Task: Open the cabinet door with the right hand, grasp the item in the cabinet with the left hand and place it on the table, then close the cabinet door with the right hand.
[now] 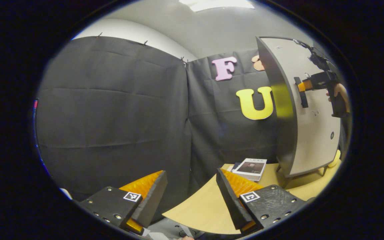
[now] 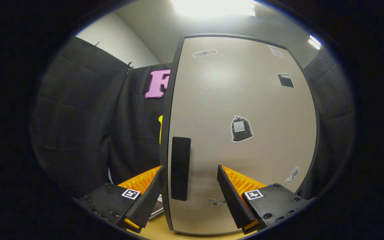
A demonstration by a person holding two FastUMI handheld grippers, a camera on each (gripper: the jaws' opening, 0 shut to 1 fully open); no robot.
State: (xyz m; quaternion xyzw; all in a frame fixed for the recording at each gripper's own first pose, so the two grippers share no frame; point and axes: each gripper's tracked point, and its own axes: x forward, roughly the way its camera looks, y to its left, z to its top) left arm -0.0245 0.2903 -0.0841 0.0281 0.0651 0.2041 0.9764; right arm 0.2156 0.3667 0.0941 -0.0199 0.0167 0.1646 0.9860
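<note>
Right gripper: jaws spread wide, nothing between them yet, handle sitting in the gap at lower centre of the right gripper view, closer to the left finger. No contact that I can confirm. Cabinet door looks shut, filling the middle and right of that frame.

Left gripper: also wide apart, holding nothing, low centre of the left gripper view over the near edge of the table. In that view the right gripper is far off at upper right, just at the handle. Books lie on the table at lower right, beside the cabinet's foot.

Item inside the cabinet: hidden behind the door, can't tell what or where.

Risks, my read:
- Handle off-centre in the jaws, so closing may pinch one edge and slip on the pull.
- Door is hinged, so a straight pull could drag the whole cabinet.
- Books may crowd the placing spot.
</note>
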